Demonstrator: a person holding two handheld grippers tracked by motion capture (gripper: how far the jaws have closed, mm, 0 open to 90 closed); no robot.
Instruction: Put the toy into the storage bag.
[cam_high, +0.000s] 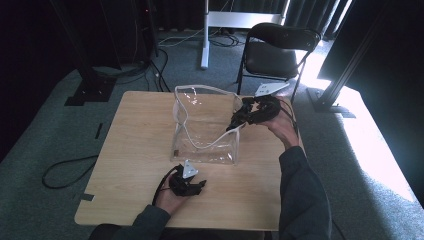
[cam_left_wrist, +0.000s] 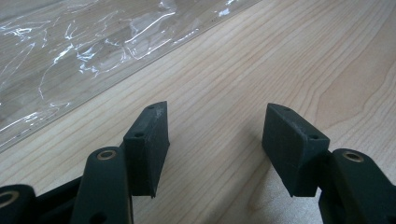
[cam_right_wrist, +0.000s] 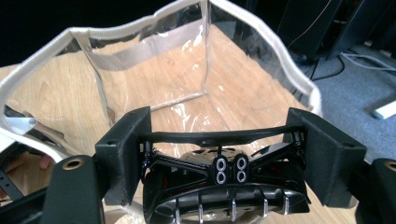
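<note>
From my seat I see a light wooden surface (cam_high: 135, 150) on grey-green carpet (cam_high: 45, 135). A black folding chair (cam_high: 275, 52) stands behind it, beside a white post (cam_high: 205, 35). Dark curtains (cam_high: 240, 6) close the back; bright daylight (cam_high: 380, 150) floods the floor at right. A black cable (cam_high: 65, 172) loops at left.

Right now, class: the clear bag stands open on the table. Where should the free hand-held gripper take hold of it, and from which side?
Grip the clear bag at its white top rim, from above on the left hand-held gripper side: that stiff edge stands upright and exposed, while the walls are slack film.
</note>
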